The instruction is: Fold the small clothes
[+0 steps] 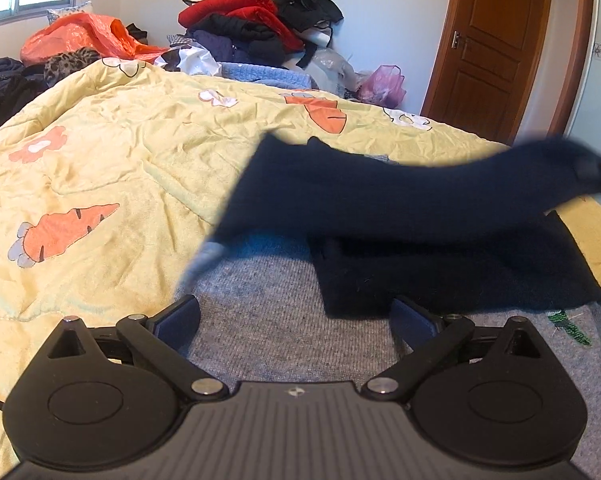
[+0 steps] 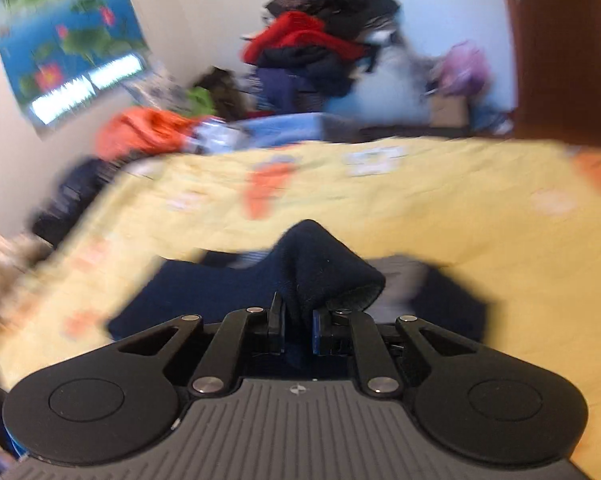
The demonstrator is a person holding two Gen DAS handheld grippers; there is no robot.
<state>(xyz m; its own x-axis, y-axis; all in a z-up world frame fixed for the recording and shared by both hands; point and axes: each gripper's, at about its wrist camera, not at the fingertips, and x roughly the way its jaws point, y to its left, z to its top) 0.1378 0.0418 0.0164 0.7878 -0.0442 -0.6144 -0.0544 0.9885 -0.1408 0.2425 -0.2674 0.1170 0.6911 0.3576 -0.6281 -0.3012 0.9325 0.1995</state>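
- Right gripper (image 2: 296,330), low centre of its view: I see it pinched on the navy garment (image 2: 324,276), lifted off the yellow quilt (image 2: 480,216).
- Left gripper (image 1: 296,320) spread wide, holding nothing, over the grey knit (image 1: 268,320).
- I judge the fold begun, unfinished.

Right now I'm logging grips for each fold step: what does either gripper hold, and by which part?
The right gripper pinches a bunched edge of the navy garment, lifting it. The left gripper is open, holding nothing.

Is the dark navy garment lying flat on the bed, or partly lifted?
Partly lifted. The right gripper is shut on a bunch of the navy garment, and one end stretches up off the grey knit.
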